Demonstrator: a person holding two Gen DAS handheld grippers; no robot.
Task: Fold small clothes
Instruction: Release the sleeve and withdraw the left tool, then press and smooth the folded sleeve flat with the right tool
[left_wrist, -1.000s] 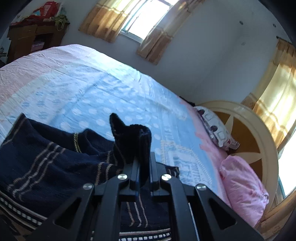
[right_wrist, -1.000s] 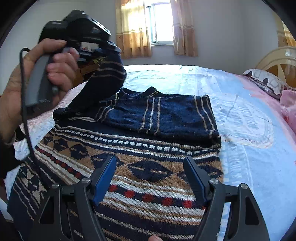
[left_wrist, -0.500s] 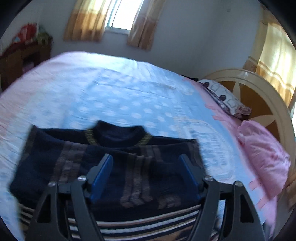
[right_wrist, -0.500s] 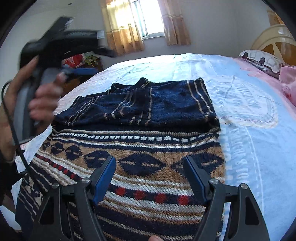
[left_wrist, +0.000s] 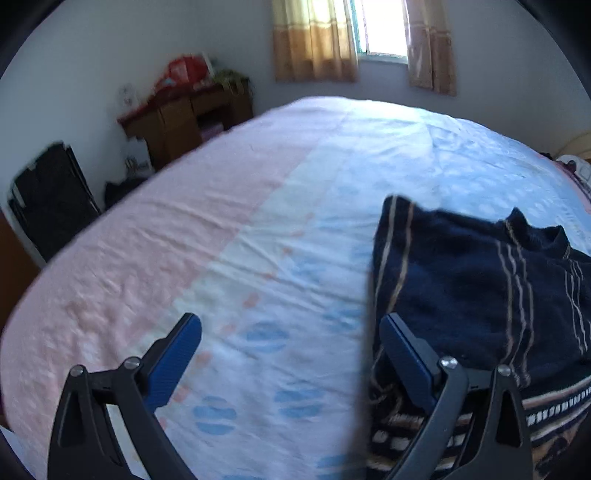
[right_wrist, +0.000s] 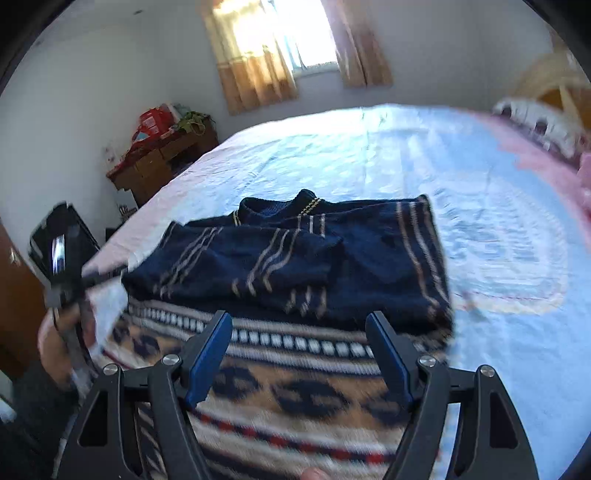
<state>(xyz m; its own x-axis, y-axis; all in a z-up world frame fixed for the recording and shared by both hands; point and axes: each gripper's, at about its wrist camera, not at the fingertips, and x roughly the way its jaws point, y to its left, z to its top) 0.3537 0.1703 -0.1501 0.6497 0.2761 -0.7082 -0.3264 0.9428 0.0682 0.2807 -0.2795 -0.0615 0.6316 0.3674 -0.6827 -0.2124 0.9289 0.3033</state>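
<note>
A patterned sweater (right_wrist: 317, 332) lies on the bed (left_wrist: 229, 258), both sleeves crossed inward for folding. The left tongs (left_wrist: 291, 354) are opening, empty, beside its edge; the right tongs (right_wrist: 299, 354) hover agape, holding nothing.

The sweater (left_wrist: 480, 295) is cut off by the right and bottom edges of the left wrist view, and its near edge there is smeared by motion blur. In the right wrist view its lower hem is hidden behind the right gripper (right_wrist: 299, 354). The left gripper (right_wrist: 64, 258) is seen there only as a dark blur, so its jaws cannot be read. The pillow (right_wrist: 532, 118) is blurred and partly cut off.
</note>
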